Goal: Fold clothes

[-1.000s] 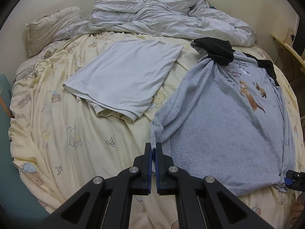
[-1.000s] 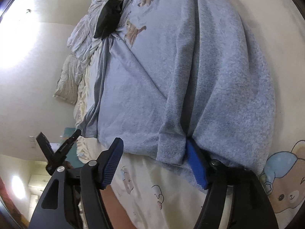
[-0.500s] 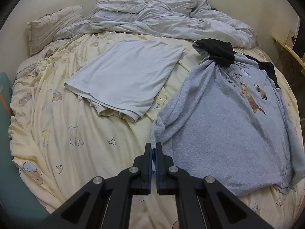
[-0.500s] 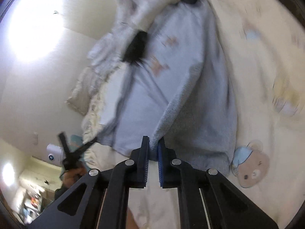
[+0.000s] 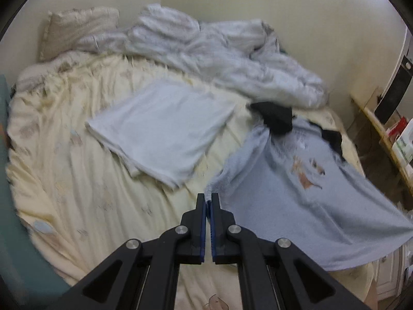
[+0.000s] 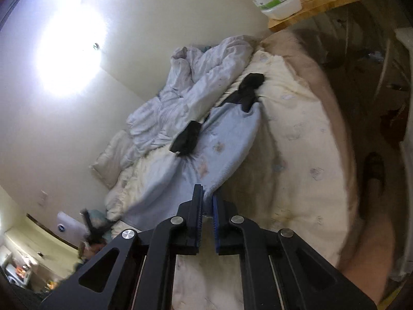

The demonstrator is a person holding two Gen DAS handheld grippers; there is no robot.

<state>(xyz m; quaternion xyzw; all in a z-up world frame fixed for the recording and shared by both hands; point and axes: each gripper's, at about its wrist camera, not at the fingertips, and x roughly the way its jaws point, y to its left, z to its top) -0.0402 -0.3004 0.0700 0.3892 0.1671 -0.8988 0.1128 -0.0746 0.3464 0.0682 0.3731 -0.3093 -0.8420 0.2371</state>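
While both grippers clamp the hem of the grey sweatshirt [image 5: 296, 206], the left gripper [image 5: 208, 201] has its jaws together on one corner and the right gripper [image 6: 207, 197] has its jaws pinched on the other. That hem hangs lifted above the cream bear-print bed sheet [image 5: 77, 180]. Beyond lie a folded white garment [image 5: 165, 124], a crumpled duvet [image 5: 219, 59], a pillow [image 5: 77, 33] and plain walls [image 5: 258, 0]. A wooden shelf [image 5: 382, 134] runs at the right.

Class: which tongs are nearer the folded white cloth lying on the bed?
Left. The left tongs grip the grey sweatshirt at its hem corner beside the white cloth. The right tongs hold the sweatshirt's opposite corner, farther away.
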